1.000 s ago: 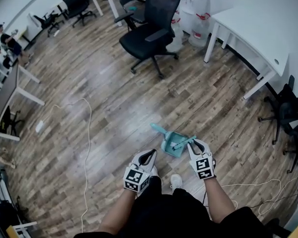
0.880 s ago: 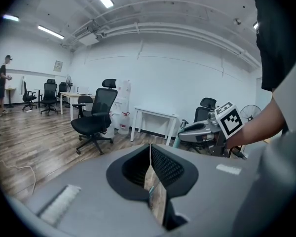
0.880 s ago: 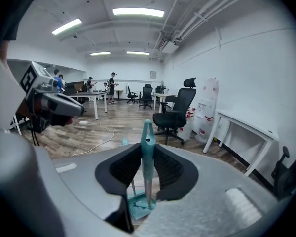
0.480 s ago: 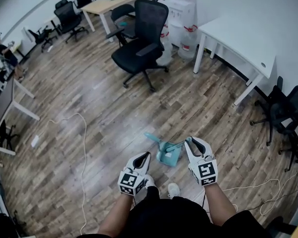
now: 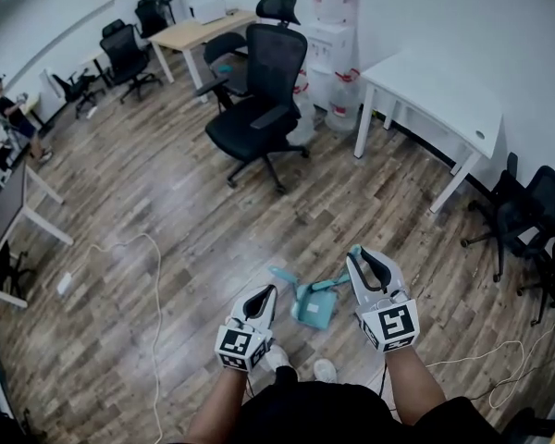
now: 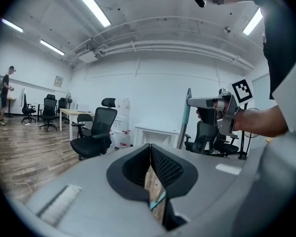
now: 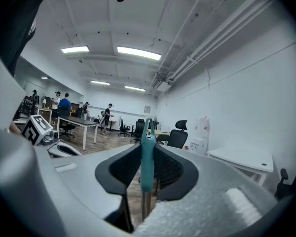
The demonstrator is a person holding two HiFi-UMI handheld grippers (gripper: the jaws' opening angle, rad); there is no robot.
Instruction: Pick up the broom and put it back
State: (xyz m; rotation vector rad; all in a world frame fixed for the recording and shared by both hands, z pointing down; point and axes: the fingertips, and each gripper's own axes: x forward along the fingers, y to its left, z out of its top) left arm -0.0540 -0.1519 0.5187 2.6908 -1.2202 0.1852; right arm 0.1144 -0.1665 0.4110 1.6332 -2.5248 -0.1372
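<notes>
1. We see the right gripper [image 5: 363, 259] clamped on the broom [image 7: 147, 142]. Its two black pads press on either side of the teal top end of the handle, which stands upright between them with a grey shaft below.
2. In the left gripper view the same handle shows as an upright pole, teal above and grey below, with the right gripper closed around its upper part.
3. The left gripper [image 5: 270, 292] holds nothing. Its pads meet at the tips, and only floor shows through the narrow gap lower down.
4. From the head view we follow the handle down from the right gripper to a teal dustpan [image 5: 314, 308]. It lies on the wooden floor [image 5: 166, 211], between the two grippers and just ahead of the person's shoes [image 5: 326, 370].
5. A teal part [image 5: 282, 276] juts out at the dustpan's far left corner. We cannot tell whether it is the brush or the pan's own handle.
6. A black office chair [image 5: 259, 109] stands well beyond the dustpan, towards the far edge of the floor.
7. A white desk [image 5: 435, 95] stands along the right wall.
8. A white cable [image 5: 157, 285] trails over the floor's left side.
</notes>
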